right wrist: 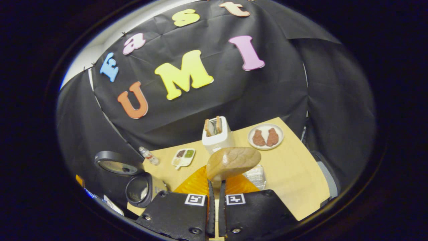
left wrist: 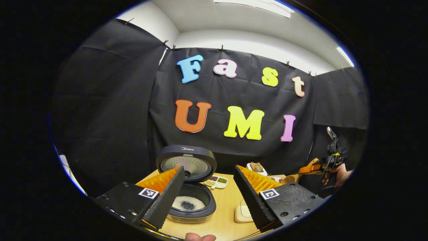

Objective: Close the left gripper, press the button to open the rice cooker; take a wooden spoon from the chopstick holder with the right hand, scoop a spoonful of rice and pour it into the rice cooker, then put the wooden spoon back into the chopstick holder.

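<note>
The left gripper [left wrist: 209, 197] is held wide apart above the pale wooden table [left wrist: 227, 204], nothing between its fingers. Just ahead, the dark round rice cooker [left wrist: 190, 201] stands with its lid raised, white rice seen in its pot. The right gripper [right wrist: 216, 197] is closed narrowly on the handle of the light-brown wooden spoon [right wrist: 233, 162], whose bowl is raised above the table near the white toaster [right wrist: 217, 135].

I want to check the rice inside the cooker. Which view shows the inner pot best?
The left gripper view: it looks straight into the inner pot, showing white rice with dark grains. The right gripper view shows the pot small, edge-on, contents unclear.
</note>
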Available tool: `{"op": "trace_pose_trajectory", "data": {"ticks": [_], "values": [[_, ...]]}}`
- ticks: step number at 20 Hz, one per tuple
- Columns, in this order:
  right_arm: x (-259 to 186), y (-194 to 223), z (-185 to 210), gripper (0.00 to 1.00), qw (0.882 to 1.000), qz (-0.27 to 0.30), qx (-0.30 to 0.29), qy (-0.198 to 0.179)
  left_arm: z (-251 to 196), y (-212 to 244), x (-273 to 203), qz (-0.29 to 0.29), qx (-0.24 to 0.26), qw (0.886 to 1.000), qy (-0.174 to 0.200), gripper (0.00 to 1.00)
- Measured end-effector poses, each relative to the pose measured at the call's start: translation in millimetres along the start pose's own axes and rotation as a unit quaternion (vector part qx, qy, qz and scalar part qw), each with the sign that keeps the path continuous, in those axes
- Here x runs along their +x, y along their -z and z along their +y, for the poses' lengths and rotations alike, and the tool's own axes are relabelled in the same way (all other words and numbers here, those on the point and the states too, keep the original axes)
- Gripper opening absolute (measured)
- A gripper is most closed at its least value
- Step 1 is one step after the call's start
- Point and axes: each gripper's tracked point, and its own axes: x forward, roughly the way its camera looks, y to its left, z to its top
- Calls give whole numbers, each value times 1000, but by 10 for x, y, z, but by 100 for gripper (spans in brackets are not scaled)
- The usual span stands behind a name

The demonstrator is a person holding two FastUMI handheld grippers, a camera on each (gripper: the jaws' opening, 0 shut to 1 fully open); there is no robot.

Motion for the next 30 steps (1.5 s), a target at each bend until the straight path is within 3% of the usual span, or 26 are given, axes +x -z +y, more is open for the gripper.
{"op": "trace_pose_trajectory", "data": {"ticks": [4,9,18,23,25,30], "values": [[373,92,-530,9,999,21,-27,32,-50,5,155,4,11,1000,-24,95],[899,376,-842,10,997,61,-40,27,-166,9,292,14,33,998,-48,95],[1444,744,-1038,13,996,89,-6,12,-245,-64,456,19,30,997,-62,95],[1464,764,-1113,18,996,81,23,9,-175,-164,574,14,37,997,-68,95],[1349,664,-1172,29,998,65,10,20,-146,-189,621,13,39,997,-68,95],[985,316,-1348,90,998,16,-3,61,-37,-381,755,-10,49,996,-68,94]]}}
